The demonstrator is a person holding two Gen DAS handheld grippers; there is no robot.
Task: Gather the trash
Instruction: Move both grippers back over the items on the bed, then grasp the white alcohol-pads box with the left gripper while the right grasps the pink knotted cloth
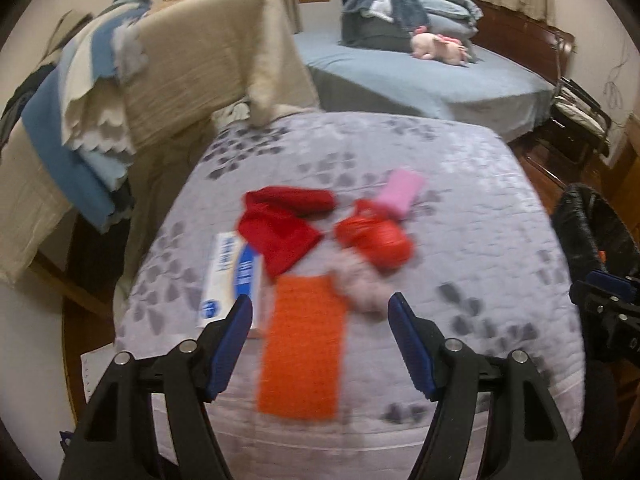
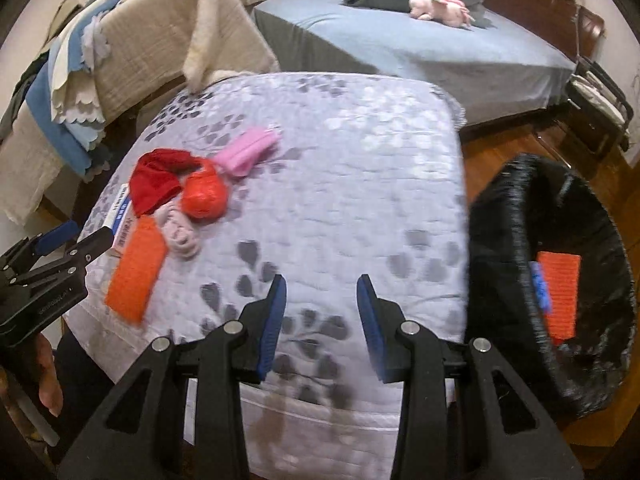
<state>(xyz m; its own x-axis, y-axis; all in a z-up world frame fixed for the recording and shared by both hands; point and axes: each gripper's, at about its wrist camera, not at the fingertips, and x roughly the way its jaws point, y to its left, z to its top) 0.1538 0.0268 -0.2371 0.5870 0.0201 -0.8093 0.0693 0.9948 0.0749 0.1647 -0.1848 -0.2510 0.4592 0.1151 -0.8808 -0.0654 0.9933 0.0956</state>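
Trash sits in a loose cluster on the quilted surface [image 1: 460, 184]: orange pad [image 1: 302, 344] nearest, just ahead of and between the fingers of the left hand-held gripper [image 1: 320, 342], with a pale crumpled wad [image 1: 360, 286] touching its far right corner, a red wrapper ball [image 1: 374, 236] beyond that, red cloth [image 1: 280, 224] to the far left, a pink packet [image 1: 400, 190] farthest out, and a blue-and-white box [image 1: 232, 276] by the left finger. Left hand-held gripper is spread wide, holding nothing; right hand-held gripper [image 2: 322, 320] likewise released, over bare quilt well right of the pile. The black-lined bin [image 2: 520, 240] stands to its right, one orange pad [image 2: 558, 294] already inside. Our worries: the pad lies flat, so fingers may skid over it or pinch quilt instead; closing wide could catch the wad or box too; the red cloth may not be trash at all; a carry across to the bin could drop pieces short of the rim.
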